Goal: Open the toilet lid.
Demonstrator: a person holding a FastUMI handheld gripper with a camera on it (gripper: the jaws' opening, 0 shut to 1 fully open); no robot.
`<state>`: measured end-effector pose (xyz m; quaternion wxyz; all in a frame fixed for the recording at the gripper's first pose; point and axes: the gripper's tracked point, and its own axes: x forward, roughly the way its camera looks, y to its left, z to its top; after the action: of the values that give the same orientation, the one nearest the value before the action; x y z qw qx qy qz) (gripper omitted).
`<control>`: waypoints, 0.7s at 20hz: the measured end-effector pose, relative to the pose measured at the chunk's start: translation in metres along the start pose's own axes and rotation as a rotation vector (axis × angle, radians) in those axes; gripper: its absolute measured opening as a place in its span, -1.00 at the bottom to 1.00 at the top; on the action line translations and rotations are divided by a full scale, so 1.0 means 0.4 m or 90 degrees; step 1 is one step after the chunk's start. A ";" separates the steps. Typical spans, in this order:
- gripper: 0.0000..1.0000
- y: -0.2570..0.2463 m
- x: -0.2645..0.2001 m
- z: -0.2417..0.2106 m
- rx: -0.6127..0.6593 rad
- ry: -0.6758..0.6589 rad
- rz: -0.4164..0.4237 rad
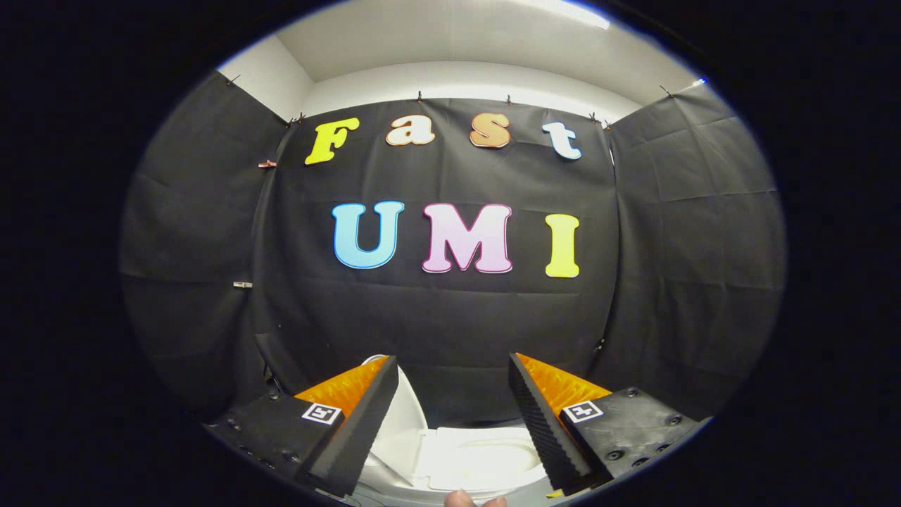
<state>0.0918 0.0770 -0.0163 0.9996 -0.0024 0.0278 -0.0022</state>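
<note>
Claw (450, 415) held wide open, gripping nothing, aimed level at the black cloth wall (450, 310) of the booth. Two black ribbed fingers (352, 436) spread well apart, each backed by an orange wedge and carrying a small square black-and-white marker near its base. Nothing pressed between the pads; empty gap between them.

Toilet (464, 461) low between the fingers and just beyond them, white, seen from above and in front. Toilet lid (405, 408) raised, standing up and leaning back toward the cloth wall, tilted rather than flat; its upper edge peeking out above and beside the left finger, partly hidden behind that finger. Seat and bowl opening (486, 458) exposed below the raised lid, pale and brightly lit, lying between the two fingers. Neither finger touching lid or seat as far as can be told; both appear nearer to the camera than the toilet.

A fingertip of the person's hand (461, 499) showing at the very bottom, below the bowl, between the finger bases.

Black cloth hung in three panels around the toilet, pinned along the top with small clips, creased in places. White wall (464, 77) and ceiling above the cloth, with a bright light strip (563, 10) at the top. Small clip (267, 164) on the left cloth panel, another lower on the same panel.
</note>
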 end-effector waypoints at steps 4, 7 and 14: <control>0.96 -0.071 -0.024 0.024 -0.002 -0.007 -0.008; 0.96 -0.122 -0.042 0.031 -0.016 -0.013 -0.021; 0.96 -0.179 -0.070 0.014 -0.018 -0.011 -0.024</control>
<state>0.0637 0.0054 -0.0088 0.9995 -0.0171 0.0188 -0.0207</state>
